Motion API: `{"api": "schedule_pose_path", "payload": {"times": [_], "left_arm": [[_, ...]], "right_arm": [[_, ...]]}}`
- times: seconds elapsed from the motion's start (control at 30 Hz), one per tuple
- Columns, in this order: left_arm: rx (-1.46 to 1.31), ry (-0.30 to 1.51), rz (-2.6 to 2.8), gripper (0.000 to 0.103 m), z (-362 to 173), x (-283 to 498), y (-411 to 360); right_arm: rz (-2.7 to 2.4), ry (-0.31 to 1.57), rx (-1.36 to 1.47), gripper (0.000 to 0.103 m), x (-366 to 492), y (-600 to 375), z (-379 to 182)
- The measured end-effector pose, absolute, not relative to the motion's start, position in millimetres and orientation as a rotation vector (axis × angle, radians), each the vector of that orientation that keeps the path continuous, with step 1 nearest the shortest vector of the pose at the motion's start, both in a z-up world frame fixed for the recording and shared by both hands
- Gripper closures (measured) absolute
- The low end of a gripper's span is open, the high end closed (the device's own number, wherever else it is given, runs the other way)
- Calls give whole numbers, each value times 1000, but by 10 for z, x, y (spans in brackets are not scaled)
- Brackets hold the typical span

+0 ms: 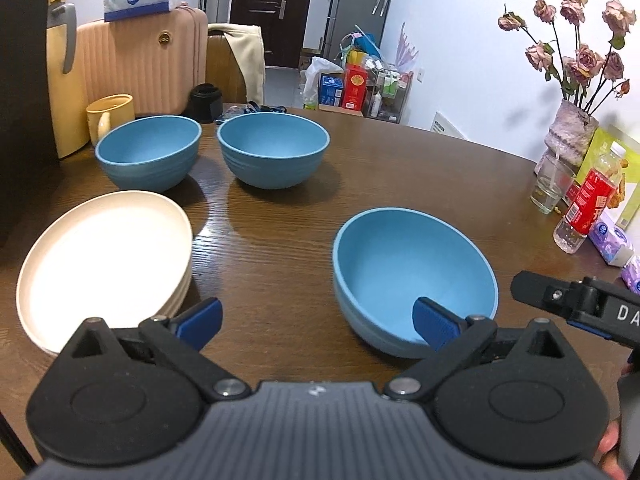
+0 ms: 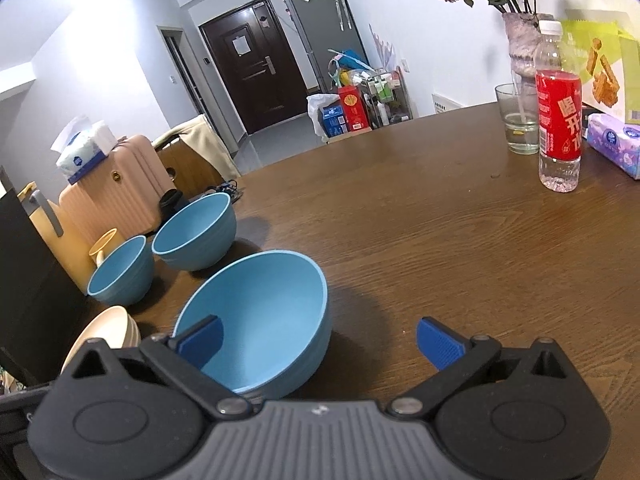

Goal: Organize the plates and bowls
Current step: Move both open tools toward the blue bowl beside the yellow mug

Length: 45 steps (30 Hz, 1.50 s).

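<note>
Three blue bowls stand on the brown wooden table: a near bowl at right, also in the right wrist view, and two far bowls side by side. A stack of cream plates lies at left. My left gripper is open, its right fingertip over the near bowl's rim, the left one beside the plates. My right gripper is open, its left fingertip over the same bowl's rim. Neither holds anything.
A yellow mug and a yellow jug stand at the far left. At the right edge stand a vase of dried roses, a glass, a red-labelled bottle and tissue packs.
</note>
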<state>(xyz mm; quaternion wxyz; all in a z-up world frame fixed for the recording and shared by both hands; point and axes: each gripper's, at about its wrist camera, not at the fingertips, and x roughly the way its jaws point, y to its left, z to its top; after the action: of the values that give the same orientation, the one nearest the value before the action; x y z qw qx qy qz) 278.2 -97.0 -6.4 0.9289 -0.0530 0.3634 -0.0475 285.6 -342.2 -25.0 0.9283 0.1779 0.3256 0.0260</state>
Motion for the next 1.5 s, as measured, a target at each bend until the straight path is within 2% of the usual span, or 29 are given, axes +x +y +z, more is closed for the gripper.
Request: {"api": "schedule_pose_path", "payload": {"times": [0.67, 1.07, 1.5], "left_arm": [[-81, 671, -52, 0, 311, 2540, -410], [-102, 679, -20, 0, 520, 2736, 96], [-90, 661, 35, 0, 752, 3058, 535]], "right_arm": [[100, 602, 221, 0, 2667, -2901, 233], [164, 594, 95, 0, 2954, -2388, 498], [225, 631, 105, 0, 3429, -1910, 715]]}}
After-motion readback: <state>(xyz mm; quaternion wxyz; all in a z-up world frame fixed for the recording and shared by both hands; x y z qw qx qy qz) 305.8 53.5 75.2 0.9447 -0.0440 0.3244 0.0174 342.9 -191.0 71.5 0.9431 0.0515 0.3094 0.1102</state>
